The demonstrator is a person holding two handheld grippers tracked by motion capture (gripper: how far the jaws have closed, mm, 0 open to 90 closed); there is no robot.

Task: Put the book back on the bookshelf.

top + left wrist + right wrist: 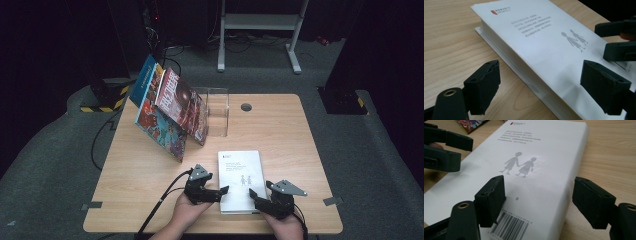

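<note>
Looking down from the high view, we list a white book [242,180] lying flat at the near middle of the wooden table [280,130]. Our left gripper [218,192] sits at the book's near left corner, our right gripper [256,197] at its near right corner, both with jaws parted. Far left, colourful books [170,107] lean against a clear stand [218,111].

Left gripper view: jaws wide apart, holding nothing; one jaw hangs over bare table, the other over the white cover, the book's long edge between them. Right gripper [617,40] at the far right.

Right gripper view: jaws wide apart, empty; one over the cover near the barcode [510,226], the other beyond the book's edge.
</note>
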